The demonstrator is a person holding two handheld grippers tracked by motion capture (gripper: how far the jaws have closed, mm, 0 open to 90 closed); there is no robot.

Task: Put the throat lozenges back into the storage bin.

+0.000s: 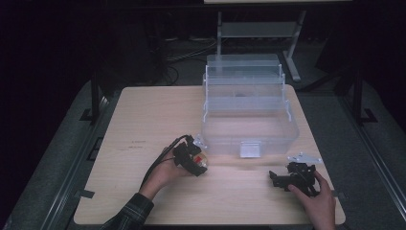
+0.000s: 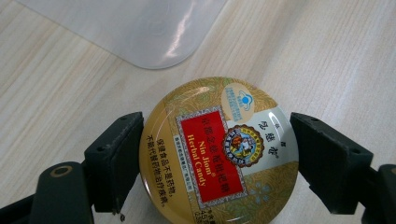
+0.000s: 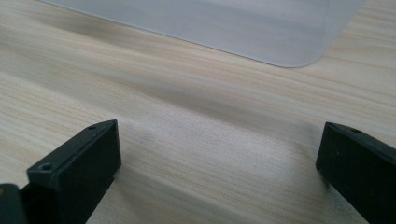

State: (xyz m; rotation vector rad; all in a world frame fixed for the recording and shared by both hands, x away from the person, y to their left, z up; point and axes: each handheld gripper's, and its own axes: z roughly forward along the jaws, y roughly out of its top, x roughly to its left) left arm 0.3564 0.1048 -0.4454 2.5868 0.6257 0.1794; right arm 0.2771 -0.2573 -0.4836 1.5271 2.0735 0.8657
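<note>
A round gold candy tin with a red label reading "Nin Jiom Herbal Candy" sits between the jaws of my left gripper, lid facing the camera. Both black pads press against its rim. In the high view the left gripper holds the tin just over the table, near the front left corner of a clear plastic box. My right gripper rests low at the front right, and its jaws stand wide apart over bare wood with nothing between them.
The clear box stands open with tiered trays raised at its back. Its rounded corner lies just beyond the tin, and its front edge lies ahead of the right gripper. The wooden table has dark floor around it.
</note>
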